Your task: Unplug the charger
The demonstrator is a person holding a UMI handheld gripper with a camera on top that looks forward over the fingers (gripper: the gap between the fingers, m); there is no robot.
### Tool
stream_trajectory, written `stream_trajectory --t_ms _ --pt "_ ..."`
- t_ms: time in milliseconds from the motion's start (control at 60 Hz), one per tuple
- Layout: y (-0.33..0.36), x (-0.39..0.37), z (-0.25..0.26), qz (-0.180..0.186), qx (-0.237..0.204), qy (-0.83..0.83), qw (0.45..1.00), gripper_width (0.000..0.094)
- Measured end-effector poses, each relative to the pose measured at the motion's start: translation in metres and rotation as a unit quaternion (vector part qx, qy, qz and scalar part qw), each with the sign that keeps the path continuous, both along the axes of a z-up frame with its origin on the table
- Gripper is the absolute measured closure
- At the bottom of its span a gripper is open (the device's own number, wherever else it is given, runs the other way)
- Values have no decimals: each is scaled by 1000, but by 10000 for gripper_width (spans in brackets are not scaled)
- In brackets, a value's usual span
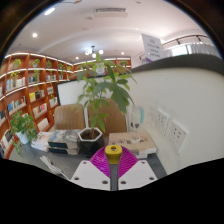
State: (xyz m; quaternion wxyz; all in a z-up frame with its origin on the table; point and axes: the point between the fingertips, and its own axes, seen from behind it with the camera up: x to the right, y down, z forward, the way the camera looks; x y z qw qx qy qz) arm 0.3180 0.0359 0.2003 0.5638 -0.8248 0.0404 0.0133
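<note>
My gripper (113, 153) is shut, with its magenta pads (102, 162) pressed on a small yellow charger (113, 150) at the fingertips. The charger is held in the air, away from the white wall (190, 100) on the right. White wall sockets (172, 130) sit on that wall, to the right of and beyond the fingers. No cable shows.
A potted plant (103, 92) in a dark pot (90, 135) stands just beyond the fingers on a light table (138, 147). Chairs (68, 117) and bookshelves (30, 85) lie to the left, with another plant (22, 125) there.
</note>
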Motion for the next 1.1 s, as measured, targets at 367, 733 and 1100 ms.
stream_trajectory --t_ms 367,733,1100 --pt "-53 14 -199 -18 -189 54 980 866" --pt "-60 34 -153 -55 -152 -22 987 233" --pt "-151 -60 51 -53 2 -6 999 93"
